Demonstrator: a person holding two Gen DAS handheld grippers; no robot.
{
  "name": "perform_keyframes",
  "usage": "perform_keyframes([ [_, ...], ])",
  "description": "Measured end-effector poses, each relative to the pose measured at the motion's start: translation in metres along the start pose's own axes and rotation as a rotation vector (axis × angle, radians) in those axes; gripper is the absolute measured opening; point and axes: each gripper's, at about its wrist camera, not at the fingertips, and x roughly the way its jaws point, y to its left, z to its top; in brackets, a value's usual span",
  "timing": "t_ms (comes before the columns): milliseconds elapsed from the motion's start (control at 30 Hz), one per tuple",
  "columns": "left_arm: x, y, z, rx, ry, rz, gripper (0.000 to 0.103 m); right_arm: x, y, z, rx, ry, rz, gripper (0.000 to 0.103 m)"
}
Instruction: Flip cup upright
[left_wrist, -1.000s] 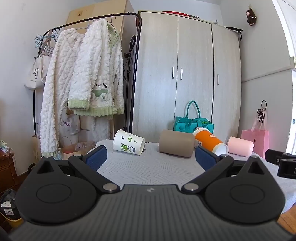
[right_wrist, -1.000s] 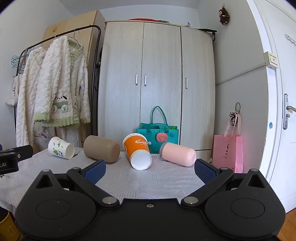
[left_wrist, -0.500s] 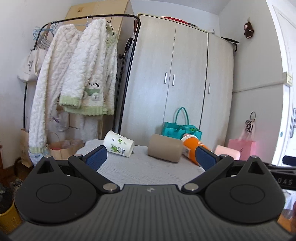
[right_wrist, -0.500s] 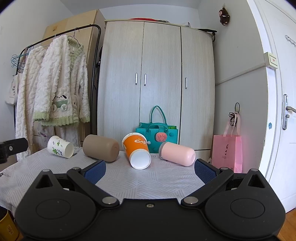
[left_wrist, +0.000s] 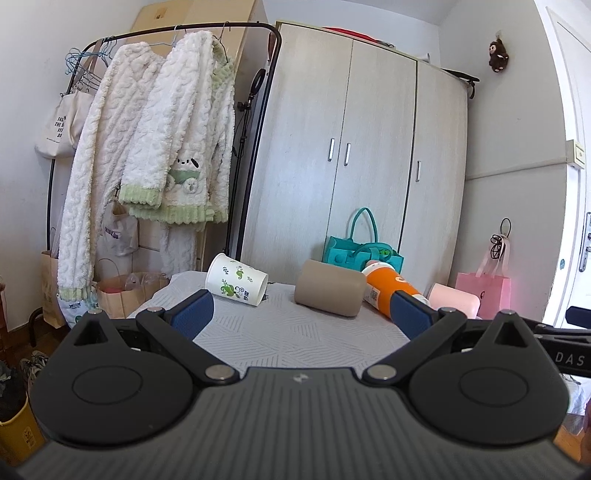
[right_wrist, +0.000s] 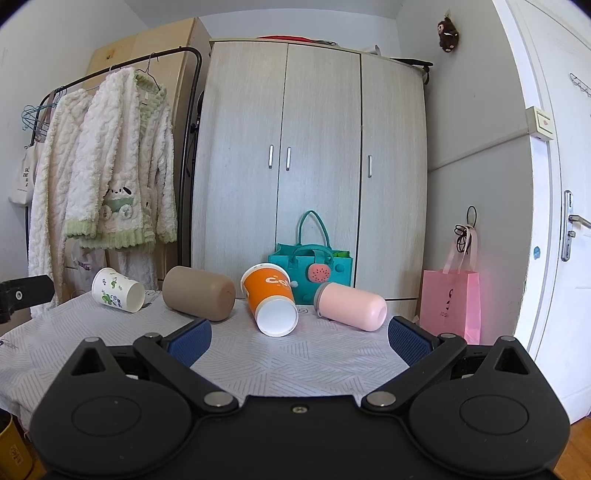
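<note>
- Nothing is done yet: four cups lie on their sides in a row at the far side of the worktop: a leaf-print paper cup far left, a tan cup, an orange cup, and a pink cup far right.
- Which cup the task means cannot be told.
- The left gripper is spread wide and empty, well short of the cups.
- The right gripper is likewise wide and empty.
- The right view shows the orange cup's open mouth and the whole pink cup; in the left view both are partly hidden.
</note>
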Motion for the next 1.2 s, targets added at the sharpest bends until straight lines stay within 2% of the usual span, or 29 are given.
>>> perform_keyframes([
  [267, 0.0008, 0.0011, 0.0018, -0.006, 0.012, -0.013, 0.103, 0.0001, -0.0022, 0.0006, -0.003, 0.004, 0.002, 0.103],
  [1200, 0.0006, -0.0002, 0.0016, -0.004, 0.040, 0.009, 0.103, 0.0009, 0.0002, -0.0016, -0.013, 0.014, 0.000, 0.103],
])
